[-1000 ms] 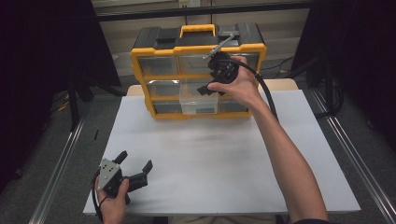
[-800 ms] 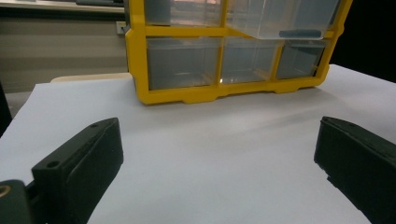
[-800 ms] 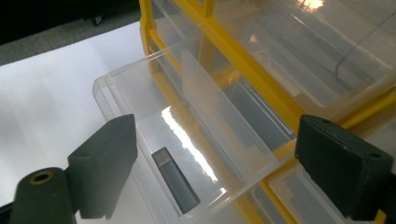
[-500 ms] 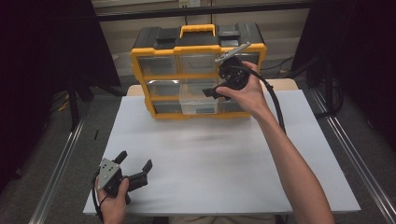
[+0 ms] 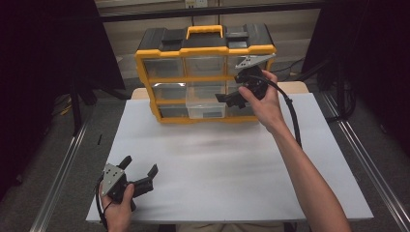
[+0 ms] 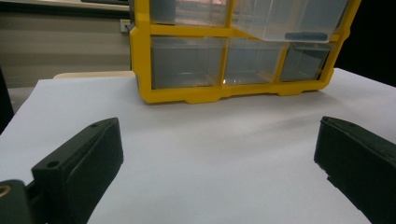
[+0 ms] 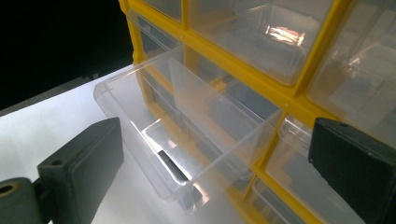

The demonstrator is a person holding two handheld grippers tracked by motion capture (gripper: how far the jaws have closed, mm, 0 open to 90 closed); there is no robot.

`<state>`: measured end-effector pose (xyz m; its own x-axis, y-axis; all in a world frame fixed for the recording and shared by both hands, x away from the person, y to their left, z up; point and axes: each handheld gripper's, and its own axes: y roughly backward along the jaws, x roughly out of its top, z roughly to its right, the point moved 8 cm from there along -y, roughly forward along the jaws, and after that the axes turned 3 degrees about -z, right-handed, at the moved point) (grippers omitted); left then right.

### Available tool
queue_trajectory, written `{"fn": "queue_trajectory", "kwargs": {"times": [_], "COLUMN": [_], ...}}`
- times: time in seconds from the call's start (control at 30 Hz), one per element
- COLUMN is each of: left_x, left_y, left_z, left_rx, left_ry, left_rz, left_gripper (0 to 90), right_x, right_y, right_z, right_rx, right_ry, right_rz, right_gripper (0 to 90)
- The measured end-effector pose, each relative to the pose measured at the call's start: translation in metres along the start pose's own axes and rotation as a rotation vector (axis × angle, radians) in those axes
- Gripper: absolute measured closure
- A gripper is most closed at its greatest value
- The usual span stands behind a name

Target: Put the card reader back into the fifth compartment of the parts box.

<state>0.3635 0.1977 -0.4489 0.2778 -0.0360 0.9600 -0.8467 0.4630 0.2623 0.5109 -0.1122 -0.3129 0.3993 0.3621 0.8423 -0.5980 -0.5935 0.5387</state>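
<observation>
One clear plastic drawer (image 7: 187, 140) pulled out, boxy yellow organizer (image 5: 205, 72), white table (image 5: 232, 164)

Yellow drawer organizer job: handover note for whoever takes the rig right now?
Left gripper: open, idle near the table's front left corner.
Right gripper: open, holding nothing, raised beside the pulled-out middle drawer.
Yellow organizer stands upright at the table's back edge.
Done: clear middle drawer pulled partway out; a small dark item lies inside.
Left: probably take that item out or push the drawer shut.
</observation>
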Motion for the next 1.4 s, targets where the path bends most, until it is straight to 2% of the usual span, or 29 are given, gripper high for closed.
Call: {"fn": "queue_trajectory", "kwargs": {"times": [0.17, 0.43, 0.67, 0.73, 0.8, 1.1, 1.4], "left_x": [0.0, 0.0, 0.001, 0.001, 0.001, 0.001, 0.002], "left_y": [0.0, 0.004, 0.005, 0.005, 0.005, 0.006, 0.007], "left_z": [0.0, -0.002, -0.002, -0.002, -0.003, -0.001, 0.0], "left_rx": [0.002, 0.0, 0.003, 0.006, 0.013, 0.002, 0.003], "left_ry": [0.001, 0.006, 0.007, 0.033, 0.031, 0.01, 0.009], "left_rz": [0.0, 0.01, 0.013, 0.016, 0.011, 0.013, 0.017], "left_gripper": [1.4, 1.4, 1.4, 1.4, 1.4, 1.3, 1.4], "right_x": [-0.009, -0.031, -0.054, -0.062, -0.07, -0.104, -0.137], "right_y": [0.003, 0.011, 0.024, 0.028, 0.032, 0.044, 0.05], "right_z": [0.002, 0.001, -0.001, 0.0, 0.001, -0.003, -0.005], "right_rx": [-0.025, -0.073, -0.143, -0.172, -0.192, -0.238, -0.273], "right_ry": [-0.015, -0.074, -0.076, -0.066, -0.068, -0.085, -0.104], "right_rz": [0.026, 0.128, 0.181, 0.196, 0.213, 0.247, 0.252], "right_gripper": [3.1, 3.1, 3.1, 2.9, 2.6, 1.7, 1.7]}}
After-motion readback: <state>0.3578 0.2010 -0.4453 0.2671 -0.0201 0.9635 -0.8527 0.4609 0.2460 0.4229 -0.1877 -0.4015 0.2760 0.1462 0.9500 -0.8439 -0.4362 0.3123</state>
